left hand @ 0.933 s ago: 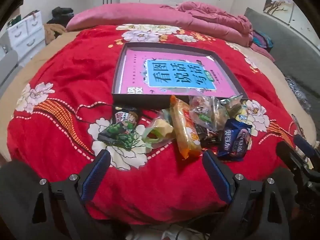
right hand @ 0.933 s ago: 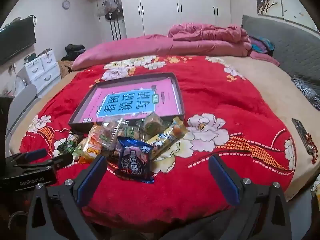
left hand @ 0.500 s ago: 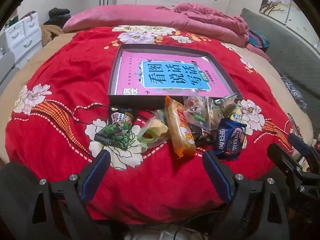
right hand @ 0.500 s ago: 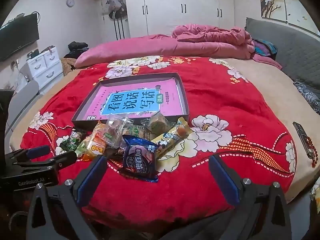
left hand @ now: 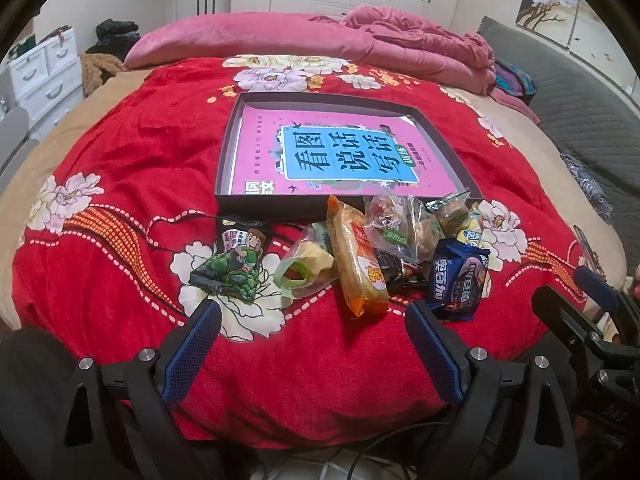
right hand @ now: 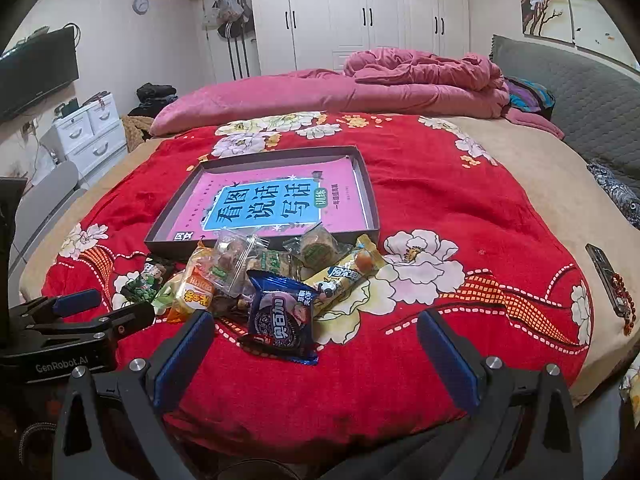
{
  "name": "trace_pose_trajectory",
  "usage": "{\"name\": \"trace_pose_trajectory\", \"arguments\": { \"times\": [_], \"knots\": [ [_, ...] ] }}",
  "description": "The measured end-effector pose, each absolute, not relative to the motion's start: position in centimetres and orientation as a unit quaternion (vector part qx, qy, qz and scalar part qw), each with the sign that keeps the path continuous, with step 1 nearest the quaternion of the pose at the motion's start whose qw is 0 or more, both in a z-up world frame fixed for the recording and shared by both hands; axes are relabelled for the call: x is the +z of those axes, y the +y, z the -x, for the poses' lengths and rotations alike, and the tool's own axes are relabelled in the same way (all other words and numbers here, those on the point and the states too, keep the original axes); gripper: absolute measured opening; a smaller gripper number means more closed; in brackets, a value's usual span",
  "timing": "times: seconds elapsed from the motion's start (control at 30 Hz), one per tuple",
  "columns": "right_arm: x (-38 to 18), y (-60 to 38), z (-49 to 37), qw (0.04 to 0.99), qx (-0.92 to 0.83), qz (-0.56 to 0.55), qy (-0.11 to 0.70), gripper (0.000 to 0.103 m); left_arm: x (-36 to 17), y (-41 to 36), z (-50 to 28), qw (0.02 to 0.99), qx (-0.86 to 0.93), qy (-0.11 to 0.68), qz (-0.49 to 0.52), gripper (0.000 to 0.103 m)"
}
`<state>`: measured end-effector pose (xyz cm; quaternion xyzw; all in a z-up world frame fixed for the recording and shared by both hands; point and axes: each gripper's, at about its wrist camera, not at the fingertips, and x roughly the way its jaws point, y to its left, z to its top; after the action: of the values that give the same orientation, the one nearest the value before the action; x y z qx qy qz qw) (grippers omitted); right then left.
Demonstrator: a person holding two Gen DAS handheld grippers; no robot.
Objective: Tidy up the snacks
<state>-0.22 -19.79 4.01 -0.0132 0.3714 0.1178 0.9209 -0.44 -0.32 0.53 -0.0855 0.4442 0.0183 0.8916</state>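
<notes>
Snacks [left hand: 384, 252] piled at tray's [left hand: 280, 206] near edge on bed. Blue packet [right hand: 282, 314] just ahead-left of right gripper [right hand: 316, 354], long axis toward it — nearer than left gripper [left hand: 312, 344]. Both jaws wide, empty.

Red floral blanket [right hand: 460, 208], pink duvet [right hand: 400, 80], white wardrobe [right hand: 360, 16], wall clock [right hand: 140, 4]

Both cameras now sit nearer the bed: the dark box [left hand: 264, 205] and the snack pile [left hand: 384, 248] appear lower and closer to the left claw [left hand: 316, 344] than 0.9 s ago. In the right wrist view, the blue cookie packet [right hand: 282, 318] now lies just ahead of the right claw [right hand: 316, 344], near its left finger. No snack has changed position on the red blanket [right hand: 440, 184].
</notes>
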Motion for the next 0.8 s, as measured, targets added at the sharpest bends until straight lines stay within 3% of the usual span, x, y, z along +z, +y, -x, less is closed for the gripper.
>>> {"name": "trace_pose_trajectory", "arguments": {
  "times": [0.8],
  "knots": [
    [4.31, -19.73, 0.37, 0.922, 0.116, 0.015, 0.369, 0.102, 0.54, -0.24, 0.47, 0.892, 0.020, 0.444, 0.083, 0.093]
  ]
}}
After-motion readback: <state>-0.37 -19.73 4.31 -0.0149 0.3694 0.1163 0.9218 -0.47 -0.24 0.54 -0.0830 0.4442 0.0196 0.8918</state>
